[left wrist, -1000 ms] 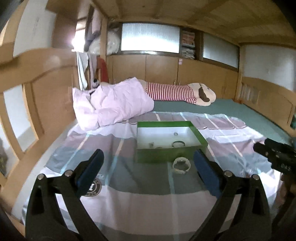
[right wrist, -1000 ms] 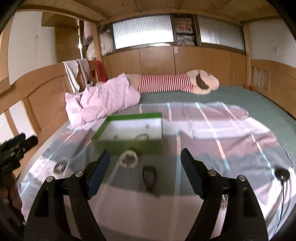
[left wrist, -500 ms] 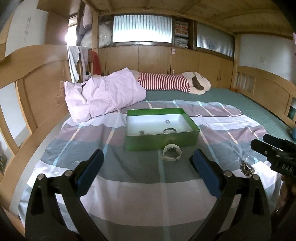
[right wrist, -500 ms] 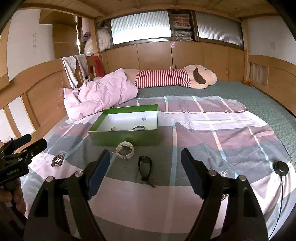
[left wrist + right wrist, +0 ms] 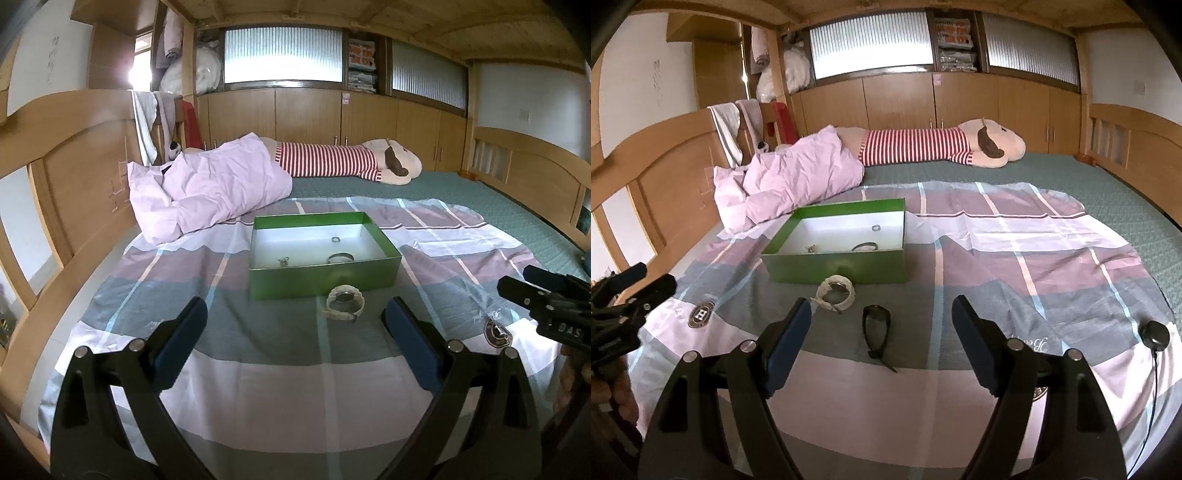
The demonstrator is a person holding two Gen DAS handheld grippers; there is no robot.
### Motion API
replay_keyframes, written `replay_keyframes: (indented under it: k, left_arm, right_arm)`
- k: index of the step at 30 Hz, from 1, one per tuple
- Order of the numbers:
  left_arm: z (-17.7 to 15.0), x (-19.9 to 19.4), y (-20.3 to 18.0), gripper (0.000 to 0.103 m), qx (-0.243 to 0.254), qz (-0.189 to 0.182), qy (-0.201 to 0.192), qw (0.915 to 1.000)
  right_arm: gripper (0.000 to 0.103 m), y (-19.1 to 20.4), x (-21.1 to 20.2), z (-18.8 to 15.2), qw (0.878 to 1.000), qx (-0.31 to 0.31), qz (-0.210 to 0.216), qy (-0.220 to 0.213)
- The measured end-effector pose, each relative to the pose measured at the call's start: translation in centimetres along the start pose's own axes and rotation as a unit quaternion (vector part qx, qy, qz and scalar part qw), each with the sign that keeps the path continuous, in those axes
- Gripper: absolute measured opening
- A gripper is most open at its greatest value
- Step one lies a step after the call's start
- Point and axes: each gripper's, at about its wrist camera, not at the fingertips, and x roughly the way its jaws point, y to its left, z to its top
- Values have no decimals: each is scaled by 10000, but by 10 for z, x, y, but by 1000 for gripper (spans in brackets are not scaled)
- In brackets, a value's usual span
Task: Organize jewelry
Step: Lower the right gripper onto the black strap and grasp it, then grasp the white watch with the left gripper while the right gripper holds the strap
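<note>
The left gripper (image 5: 293, 332) hovers above the bed with its blue-padded fingers spread wide and nothing between them. Ahead of it, slightly toward its right finger, a white watch (image 5: 345, 303) lies on the striped sheet (image 5: 258, 387), just in front of the near wall of the green box (image 5: 325, 278). Inside the box sit a dark bangle (image 5: 340, 257), a small ring (image 5: 335, 239) and a tiny trinket (image 5: 283, 262). The right gripper (image 5: 881, 332) is likewise spread apart and empty; a black watch (image 5: 876, 326) lies on the sheet between its fingers, the white watch just ahead toward its left finger.
</note>
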Motion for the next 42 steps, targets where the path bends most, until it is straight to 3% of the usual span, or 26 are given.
replay_keyframes:
  k: [4,13,19,25,27,31,36,42]
  left_arm:
    - [2,4,1,96,-49,-5,12,10000]
    - [4,21,9,96,-275,25,149,9995]
    - [6,29,12,96,-287,64,193,9994]
    - [8,38,21,96,-376,136,266,9988]
    - [8,40,22,96,-421,139,287,9986]
    - [8,48,23,96,-418,180,346,9984]
    - [5,62,16,96,-338,193,480,9981]
    - [-10,98,-10,96,-74,88,786,9968]
  right_arm:
    - [77,-1,27,-1,9995,-81,-52,284]
    - [77,15,136,-22,9884,-532,-28,1424]
    - [75,20,183,-28,9837,-523,21,1719]
    - [49,25,204,-37,9786,-608,18,1966]
    - [24,23,209,-39,9774,-578,-3,2034]
    - [12,23,187,-20,9840,-342,176,1738]
    - [11,33,106,21,9953,-250,507,787]
    - [10,26,36,45,9975,-346,621,-28]
